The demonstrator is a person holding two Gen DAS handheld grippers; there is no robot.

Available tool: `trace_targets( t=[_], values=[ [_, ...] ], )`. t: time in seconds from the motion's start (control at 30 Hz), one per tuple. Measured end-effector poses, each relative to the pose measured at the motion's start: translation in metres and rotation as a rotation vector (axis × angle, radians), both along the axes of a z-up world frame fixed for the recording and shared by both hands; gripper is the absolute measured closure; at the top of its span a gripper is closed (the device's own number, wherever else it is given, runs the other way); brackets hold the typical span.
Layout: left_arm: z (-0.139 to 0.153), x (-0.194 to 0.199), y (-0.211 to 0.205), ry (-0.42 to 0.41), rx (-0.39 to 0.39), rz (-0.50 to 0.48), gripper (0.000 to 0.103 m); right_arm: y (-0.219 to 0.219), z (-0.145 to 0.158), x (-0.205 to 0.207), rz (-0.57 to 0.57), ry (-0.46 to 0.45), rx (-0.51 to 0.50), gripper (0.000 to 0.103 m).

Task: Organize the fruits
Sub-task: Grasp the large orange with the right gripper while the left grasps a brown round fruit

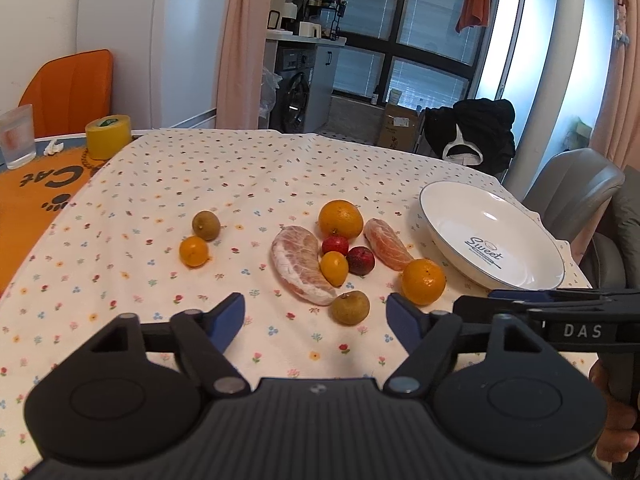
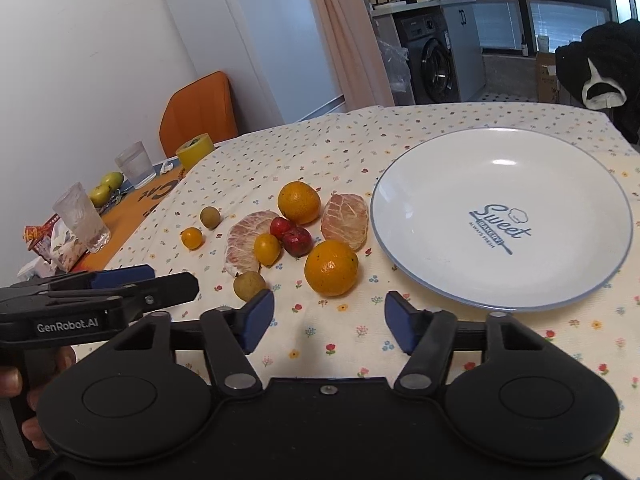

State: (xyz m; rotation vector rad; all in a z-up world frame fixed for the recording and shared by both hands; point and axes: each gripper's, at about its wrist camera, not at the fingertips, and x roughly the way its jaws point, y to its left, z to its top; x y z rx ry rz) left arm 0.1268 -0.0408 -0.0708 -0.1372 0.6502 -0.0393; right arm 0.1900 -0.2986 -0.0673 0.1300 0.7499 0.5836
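Note:
Fruit lies loose on the flowered tablecloth: two oranges, two peeled pomelo segments, two small red fruits, small yellow-orange kumquats and brownish-green round fruits. An empty white plate marked "Sweet" sits to the right. My left gripper is open, just short of the fruit. My right gripper is open too, near the closest orange, holding nothing.
At the far left stand a yellow tape roll, frosted glasses, an orange mat and an orange chair. A grey chair stands beyond the plate. A hand holds the other gripper's handle.

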Motion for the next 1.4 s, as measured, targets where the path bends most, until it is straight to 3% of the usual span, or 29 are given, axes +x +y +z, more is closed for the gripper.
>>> trace_targets(
  t=[0.27, 0.63, 0.9, 1.07, 1.3, 1.33, 1.4],
  values=[
    [-0.009, 0.015, -0.007, 0.023, -0.017, -0.013, 0.045, 0.007, -0.008, 0.013, 0.007, 0.029, 0.016, 0.061],
    [-0.023, 0.032, -0.013, 0.059, -0.04, -0.025, 0.06, 0.012, -0.014, 0.025, -0.01, 0.052, 0.034, 0.066],
    [-0.032, 0.04, -0.015, 0.077, -0.055, -0.031, 0.069, 0.026, -0.015, 0.024, -0.02, 0.021, -0.014, 0.066],
    [-0.034, 0.04, -0.018, 0.069, -0.067, -0.049, 0.078, 0.027, -0.019, 0.025, -0.032, 0.02, -0.019, 0.075],
    [-0.03, 0.033, -0.018, 0.06, -0.055, -0.042, 0.078, 0.022, -0.017, 0.017, -0.027, 0.002, 0.008, 0.079],
    [-0.029, 0.032, -0.017, 0.058, -0.055, -0.039, 0.078, 0.021, -0.016, 0.015, -0.024, -0.001, 0.009, 0.08],
    [-0.027, 0.029, -0.016, 0.053, -0.056, -0.036, 0.078, 0.019, -0.014, 0.012, -0.017, 0.001, 0.011, 0.1]
  ],
)
